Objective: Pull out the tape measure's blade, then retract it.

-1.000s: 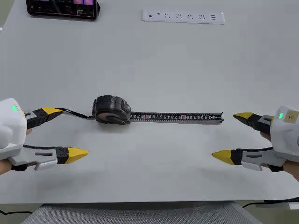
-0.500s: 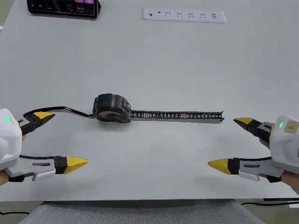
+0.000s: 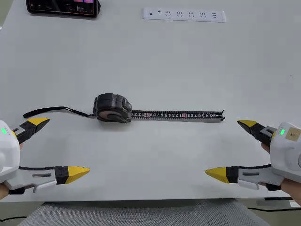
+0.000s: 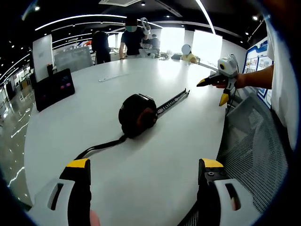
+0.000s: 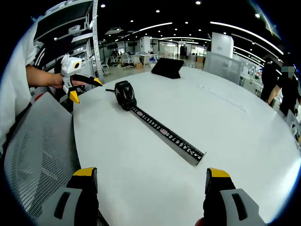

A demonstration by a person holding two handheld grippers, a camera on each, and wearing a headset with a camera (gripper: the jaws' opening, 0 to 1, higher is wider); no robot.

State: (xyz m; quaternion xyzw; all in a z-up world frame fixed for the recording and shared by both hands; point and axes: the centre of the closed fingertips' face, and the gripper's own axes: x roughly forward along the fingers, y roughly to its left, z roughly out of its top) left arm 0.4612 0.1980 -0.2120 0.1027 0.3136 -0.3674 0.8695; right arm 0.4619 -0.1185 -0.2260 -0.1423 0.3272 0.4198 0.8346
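Tape measure (image 3: 112,108) lies between the hand-held grippers (image 3: 67,145) (image 3: 222,147), touching neither.

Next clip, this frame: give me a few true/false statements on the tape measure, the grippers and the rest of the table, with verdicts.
1. The tape measure's blade lies pulled out on the table. True.
2. The right gripper is shut on the blade's tip. False: it is open and apart from the tip.
3. The left gripper is open and holds nothing. True.
4. The power strip lies between the tape measure and the person. False: it lies near the table's far edge, beyond the tape measure.
5. The strap leaves the tape measure on the side opposite the blade. True.
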